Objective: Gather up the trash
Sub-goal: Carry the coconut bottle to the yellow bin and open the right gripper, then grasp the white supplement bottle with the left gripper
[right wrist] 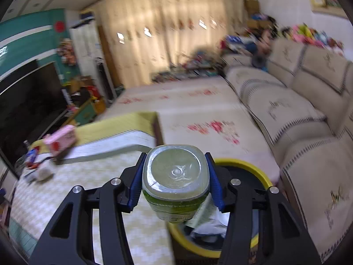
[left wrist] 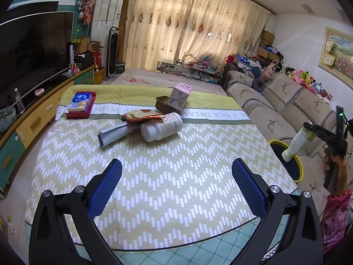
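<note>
My right gripper point(right wrist: 175, 178) is shut on a pale green bottle point(right wrist: 175, 181), cap end toward the camera, held over the yellow-rimmed trash bin point(right wrist: 249, 165) beside the table. The left wrist view shows that bottle point(left wrist: 296, 142) tilted over the bin point(left wrist: 295, 165), with the right gripper point(left wrist: 315, 130) gripping its upper end. My left gripper point(left wrist: 176, 172) stands open above the patterned tablecloth point(left wrist: 176, 165) with nothing between its blue pads. Farther back lie a white bottle point(left wrist: 162, 127) on its side, a snack wrapper point(left wrist: 143, 116), a grey flat box point(left wrist: 114, 133), a pink-topped carton point(left wrist: 179, 96) and a brown tin point(left wrist: 164, 105).
A red tray with a blue packet point(left wrist: 81, 105) sits at the table's far left. A beige sofa point(left wrist: 286, 101) runs along the right, a TV cabinet point(left wrist: 33, 119) along the left. Crumpled paper point(right wrist: 209, 225) lies inside the bin.
</note>
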The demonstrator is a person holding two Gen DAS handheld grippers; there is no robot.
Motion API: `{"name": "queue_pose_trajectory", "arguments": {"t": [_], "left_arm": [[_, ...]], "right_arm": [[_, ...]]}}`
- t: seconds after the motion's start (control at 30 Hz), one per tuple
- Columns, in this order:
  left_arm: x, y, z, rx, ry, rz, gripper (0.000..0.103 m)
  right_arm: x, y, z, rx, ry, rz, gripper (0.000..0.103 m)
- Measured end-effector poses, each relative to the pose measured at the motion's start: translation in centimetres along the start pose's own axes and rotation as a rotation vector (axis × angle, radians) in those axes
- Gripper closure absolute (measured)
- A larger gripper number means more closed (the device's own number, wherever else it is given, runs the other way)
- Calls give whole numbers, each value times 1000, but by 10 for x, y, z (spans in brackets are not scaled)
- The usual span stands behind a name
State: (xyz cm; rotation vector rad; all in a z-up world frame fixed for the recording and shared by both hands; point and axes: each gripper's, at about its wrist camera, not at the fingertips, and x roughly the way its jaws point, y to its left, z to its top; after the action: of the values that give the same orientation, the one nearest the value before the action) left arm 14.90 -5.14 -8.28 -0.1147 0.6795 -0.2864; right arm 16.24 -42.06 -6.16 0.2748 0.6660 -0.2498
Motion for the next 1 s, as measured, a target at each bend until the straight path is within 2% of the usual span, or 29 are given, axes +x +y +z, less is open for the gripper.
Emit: {"name": "queue_pose_trajectory", "arguments": {"t": [0.13,0.3,0.53,0.87,1.0], "left_arm": [[14,-7,2,11,22,-8,5],[34,-11,2,14,58,-18,5],[67,-11,6,27,93,-31,5],[135,17,38,54,153,-51,5],[158,23,47,68,169,-26,5]], "right_arm": [[39,-30,-12,60,87,-63,53],[45,-42,-26,96,78,-64,46],[38,-30,-27,72,73,-38,40],[43,-15,-30,56,91,-14,40],[47,-11,-29,54,95,-12,40]]}}
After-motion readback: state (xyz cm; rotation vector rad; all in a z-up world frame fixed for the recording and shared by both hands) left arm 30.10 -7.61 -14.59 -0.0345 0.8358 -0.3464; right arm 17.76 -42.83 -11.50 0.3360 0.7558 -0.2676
